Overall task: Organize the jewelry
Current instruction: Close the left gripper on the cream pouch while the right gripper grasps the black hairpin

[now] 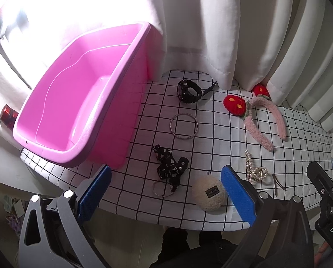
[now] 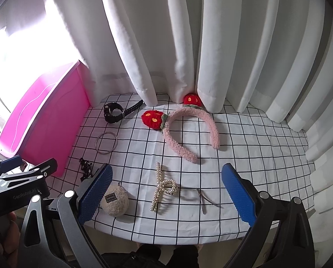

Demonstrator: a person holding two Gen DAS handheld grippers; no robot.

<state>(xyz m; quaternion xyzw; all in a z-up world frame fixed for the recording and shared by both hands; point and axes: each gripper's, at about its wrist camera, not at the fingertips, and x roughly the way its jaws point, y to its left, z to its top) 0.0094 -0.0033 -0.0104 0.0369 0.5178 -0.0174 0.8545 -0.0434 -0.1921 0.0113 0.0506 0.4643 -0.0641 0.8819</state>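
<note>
An empty pink bin (image 1: 81, 102) stands at the left on the checked cloth (image 1: 222, 138); it also shows in the right wrist view (image 2: 43, 120). On the cloth lie a black watch (image 1: 188, 90), a metal bangle (image 1: 184, 125), a black printed strap with a key ring (image 1: 168, 169), a cream fluffy pom-pom (image 1: 208, 193), a pearl hair clip (image 2: 163, 186), a thin metal hairpin (image 2: 205, 198) and a pink strawberry headband (image 2: 188, 131). My left gripper (image 1: 166, 188) is open above the strap and pom-pom. My right gripper (image 2: 166, 189) is open above the pearl clip. Both are empty.
White curtains (image 2: 188, 44) hang along the back and right of the table. A red object (image 1: 8, 114) sits left of the bin. The table's front edge (image 2: 166, 239) is just below the grippers. The left gripper's body (image 2: 17, 183) shows at the left of the right wrist view.
</note>
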